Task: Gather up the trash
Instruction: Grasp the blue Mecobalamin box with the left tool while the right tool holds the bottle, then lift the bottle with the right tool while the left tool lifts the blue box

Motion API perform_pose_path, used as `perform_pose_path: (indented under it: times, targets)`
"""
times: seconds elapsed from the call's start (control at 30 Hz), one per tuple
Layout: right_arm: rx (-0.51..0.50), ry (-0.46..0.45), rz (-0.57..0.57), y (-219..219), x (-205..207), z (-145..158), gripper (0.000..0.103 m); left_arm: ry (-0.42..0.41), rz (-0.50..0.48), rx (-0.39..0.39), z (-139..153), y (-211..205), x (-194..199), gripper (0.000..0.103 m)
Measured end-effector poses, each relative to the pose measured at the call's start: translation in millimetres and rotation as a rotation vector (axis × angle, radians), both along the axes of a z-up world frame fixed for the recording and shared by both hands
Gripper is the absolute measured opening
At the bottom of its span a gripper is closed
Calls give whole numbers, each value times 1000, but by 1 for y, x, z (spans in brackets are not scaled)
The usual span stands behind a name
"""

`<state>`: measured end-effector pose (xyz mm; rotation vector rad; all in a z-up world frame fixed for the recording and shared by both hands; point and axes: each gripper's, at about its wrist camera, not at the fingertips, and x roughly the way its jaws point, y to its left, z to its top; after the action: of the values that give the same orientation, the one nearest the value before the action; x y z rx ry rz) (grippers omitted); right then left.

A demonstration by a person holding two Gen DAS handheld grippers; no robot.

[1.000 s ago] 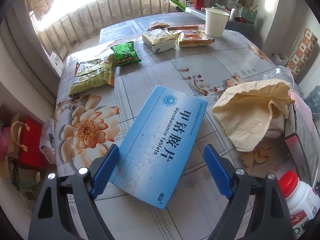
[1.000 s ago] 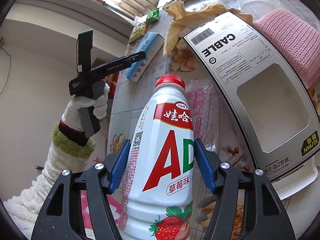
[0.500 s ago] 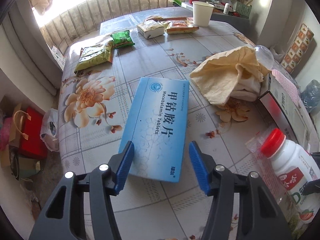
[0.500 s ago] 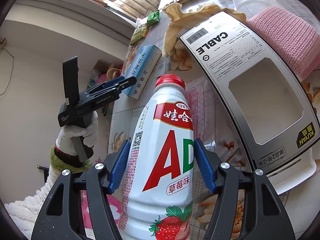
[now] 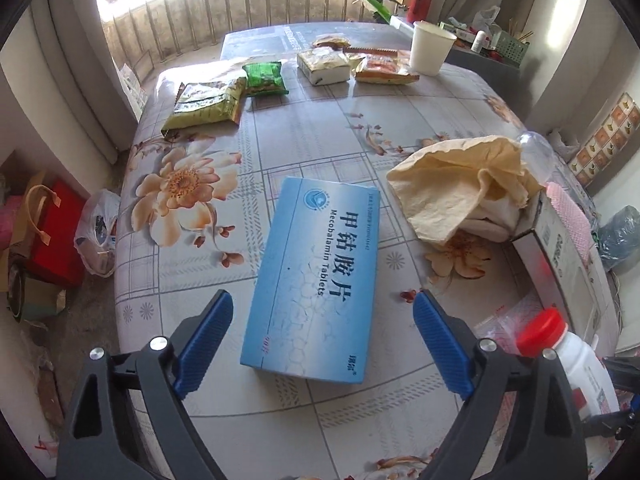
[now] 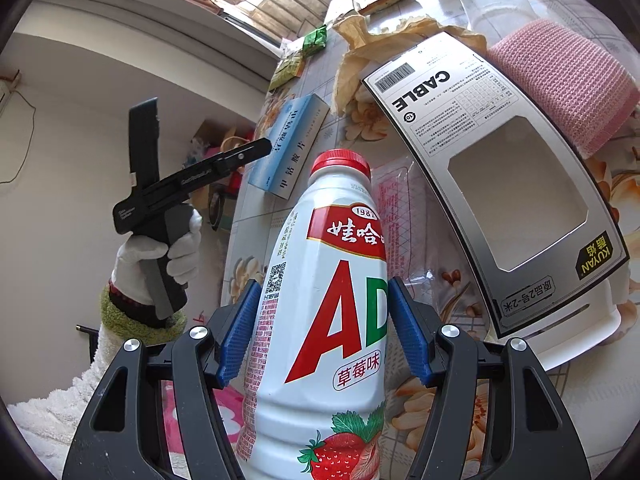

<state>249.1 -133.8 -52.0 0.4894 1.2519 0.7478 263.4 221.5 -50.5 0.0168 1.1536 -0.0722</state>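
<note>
Blue tablet box point(image 5: 316, 280): flat on table | left tool point(image 5: 320, 338): just spread, empty | right tool point(image 6: 324, 332): clamping bottle point(image 6: 324, 320)

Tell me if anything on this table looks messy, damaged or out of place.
Mostly clutter. A crumpled tan paper bag slumps open against the cable box, whose window shows nothing inside. The blue tablet box lies askew to the tablecloth's grid. A clear plastic bag lies flat near the bottle. No spills visible.
</note>
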Motion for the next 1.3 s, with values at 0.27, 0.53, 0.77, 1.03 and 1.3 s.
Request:
perform_pose_path:
  times: [0.27, 0.53, 0.77, 1.03, 1.3]
  targets:
    - [6, 6, -13, -13, -10, 1, 61, 75, 39, -23, -24, 7, 6, 74]
    - [8, -7, -14, -13, -6, 4, 61, 24, 38, -103, -4, -7, -62, 73]
    - [-54, -29, 0, -6, -9, 3, 61, 9, 93, -168, 0, -21, -134, 73]
    - [-147, -60, 18, 12, -12, 5, 63, 20, 116, -198, -2, -25, -153, 80]
    - [-179, -60, 25, 27, -9, 4, 63, -18, 84, -138, -3, -33, -138, 81]
